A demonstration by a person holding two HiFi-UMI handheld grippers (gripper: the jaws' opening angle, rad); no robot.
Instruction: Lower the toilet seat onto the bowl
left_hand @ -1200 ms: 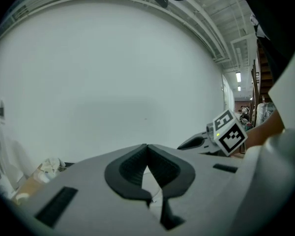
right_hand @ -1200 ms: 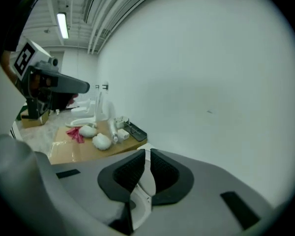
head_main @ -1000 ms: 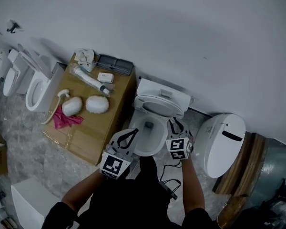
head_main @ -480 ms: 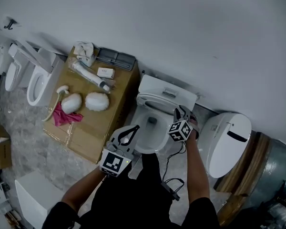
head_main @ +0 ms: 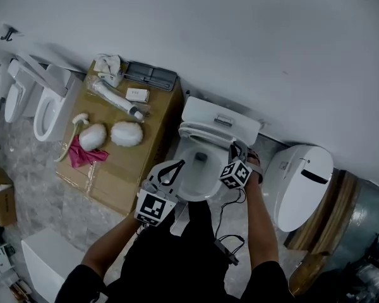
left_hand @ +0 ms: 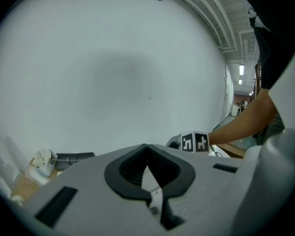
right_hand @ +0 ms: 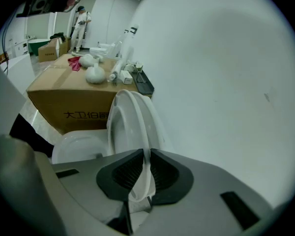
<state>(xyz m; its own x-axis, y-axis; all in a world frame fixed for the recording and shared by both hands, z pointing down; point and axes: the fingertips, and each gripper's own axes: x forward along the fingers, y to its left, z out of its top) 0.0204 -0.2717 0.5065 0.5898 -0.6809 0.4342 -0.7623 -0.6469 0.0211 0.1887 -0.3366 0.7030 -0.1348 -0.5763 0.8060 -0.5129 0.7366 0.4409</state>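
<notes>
**Inspector:** Where is the seat?

**Assessor:** The seat (right_hand: 132, 113) stands raised, nearly upright before the tank (head_main: 222, 115), well apart from the bowl (head_main: 192, 183). It is not yet lowered.

**Inspector:** And the tools?

**Assessor:** The right tool (right_hand: 148, 154) has just been closing its jaws. The seat's thin rim lies between them, and the pads appear to be grasping it. The left tool (left_hand: 147, 149) is clenched on nothing and hovers near the bowl's front left.

**Inspector:** What do you recommend for this step?

**Assessor:** Confirm the hold before pulling, because the rim looks thin and smooth and may slip. Swing the seat forward along its hinge arc rather than dragging it straight down. Keep hold until it rests on the bowl, since a free drop would likely slam. Keep the left tool off the bowl's rim so the seat cannot land on it.
</notes>
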